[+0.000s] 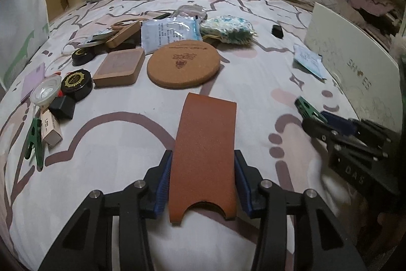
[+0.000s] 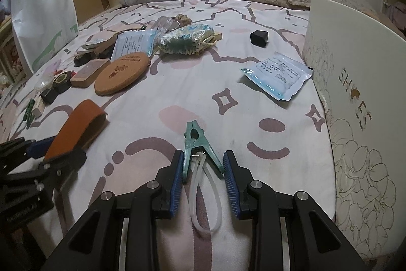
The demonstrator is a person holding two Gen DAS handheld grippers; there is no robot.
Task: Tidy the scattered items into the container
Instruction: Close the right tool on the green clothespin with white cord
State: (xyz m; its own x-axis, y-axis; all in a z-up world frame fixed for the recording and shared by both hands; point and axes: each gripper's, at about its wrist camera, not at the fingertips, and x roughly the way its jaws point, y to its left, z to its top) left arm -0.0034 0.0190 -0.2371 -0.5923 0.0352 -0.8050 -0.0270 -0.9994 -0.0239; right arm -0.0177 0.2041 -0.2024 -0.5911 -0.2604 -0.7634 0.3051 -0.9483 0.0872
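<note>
Your left gripper (image 1: 203, 184) is clamped across a flat, grainy brown leather sleeve (image 1: 205, 151) with a half-round notch at its near end; its ribbed blue pads (image 1: 165, 184) press both long edges. Your right gripper (image 2: 203, 182) is closed on the handles of a green metal clip (image 2: 195, 144), whose milky plastic loop (image 2: 203, 202) trails near you. Both sit over the patterned bedsheet (image 2: 253, 106). At far left lie a round cork coaster (image 1: 184, 64), a rounded cork block (image 1: 119, 66) and a glossy black round tin (image 1: 76, 84). The white shoe box (image 2: 355, 67) stands at the right; you cannot tell what is inside.
</note>
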